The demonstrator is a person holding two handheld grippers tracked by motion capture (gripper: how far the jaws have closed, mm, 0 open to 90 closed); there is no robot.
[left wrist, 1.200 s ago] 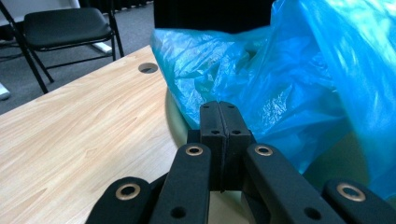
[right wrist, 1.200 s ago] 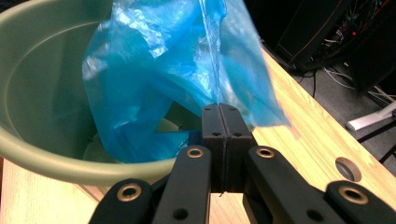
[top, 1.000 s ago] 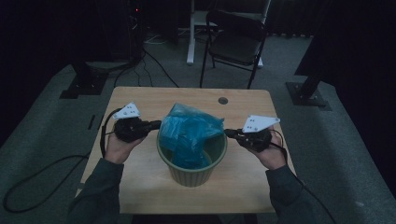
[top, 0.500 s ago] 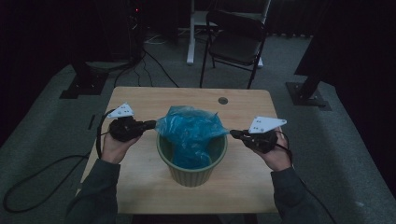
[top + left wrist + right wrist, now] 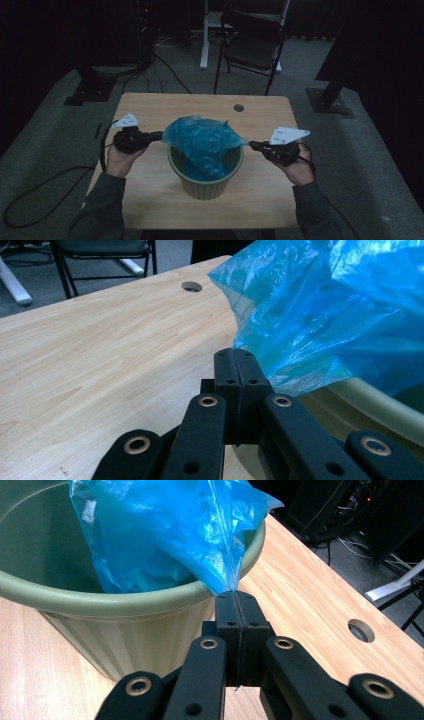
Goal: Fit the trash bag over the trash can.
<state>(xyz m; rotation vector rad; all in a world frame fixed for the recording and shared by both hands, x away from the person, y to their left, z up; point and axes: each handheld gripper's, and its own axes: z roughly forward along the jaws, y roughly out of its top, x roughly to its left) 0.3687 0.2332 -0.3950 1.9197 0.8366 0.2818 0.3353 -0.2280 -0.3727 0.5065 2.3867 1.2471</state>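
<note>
A blue plastic bag [image 5: 202,142] sat partly inside a green bin [image 5: 205,182] on a wooden table [image 5: 150,107]. The left gripper [image 5: 159,135] and right gripper [image 5: 252,145] each pinched 1 bag edge, stretching it over the rim.

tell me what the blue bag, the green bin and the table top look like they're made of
Blue bag: thin plastic film, likely polythene; translucent, glossy, crinkled.
Green bin: probably moulded plastic; smooth matt olive surface, rolled rim, faint vertical ribs.
Table top: light wood grain, matt; it could be laminate or veneer over board rather than solid wood, with a round cable hole.
</note>
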